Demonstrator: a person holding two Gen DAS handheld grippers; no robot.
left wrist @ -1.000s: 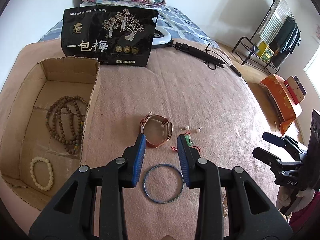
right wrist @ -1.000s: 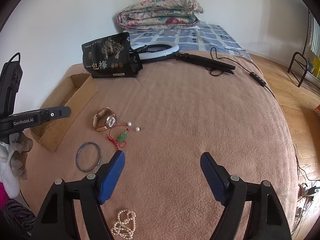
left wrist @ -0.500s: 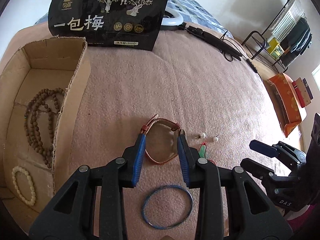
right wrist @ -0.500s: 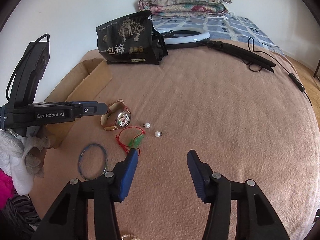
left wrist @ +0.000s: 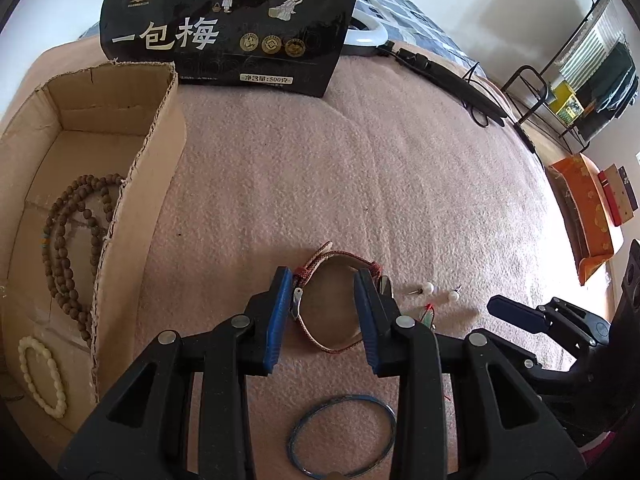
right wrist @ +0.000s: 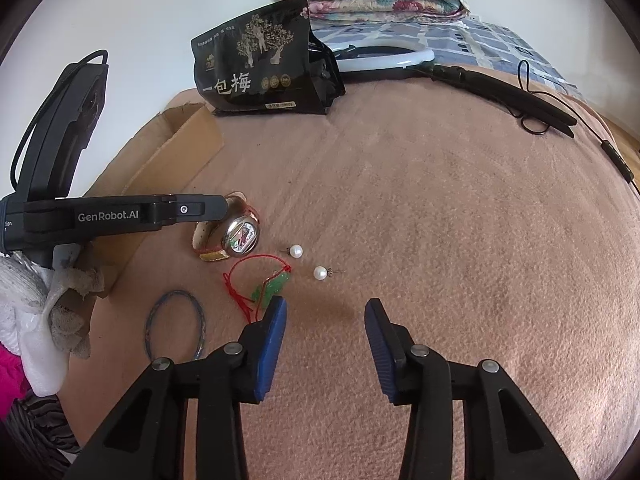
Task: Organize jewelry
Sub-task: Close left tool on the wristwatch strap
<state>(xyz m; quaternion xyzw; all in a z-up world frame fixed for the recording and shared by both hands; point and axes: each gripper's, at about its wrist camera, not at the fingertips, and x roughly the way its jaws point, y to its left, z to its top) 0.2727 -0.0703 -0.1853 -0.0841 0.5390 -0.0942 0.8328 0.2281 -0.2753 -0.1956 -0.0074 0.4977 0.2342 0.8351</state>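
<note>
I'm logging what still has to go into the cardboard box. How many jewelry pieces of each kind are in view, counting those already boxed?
Bead strands in the cardboard box: 2 (brown bead strand, white bead bracelet)
Watch: 1
Pearl earrings: 2 ()
Green pendant on red cord: 1
Blue bangle: 1
Total: 7

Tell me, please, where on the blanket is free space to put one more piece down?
Bare blanket lies between the snack bag, the tripod cable and the pearl earrings. It is crowded around the watch, red-string pendant and blue bangle.
</note>
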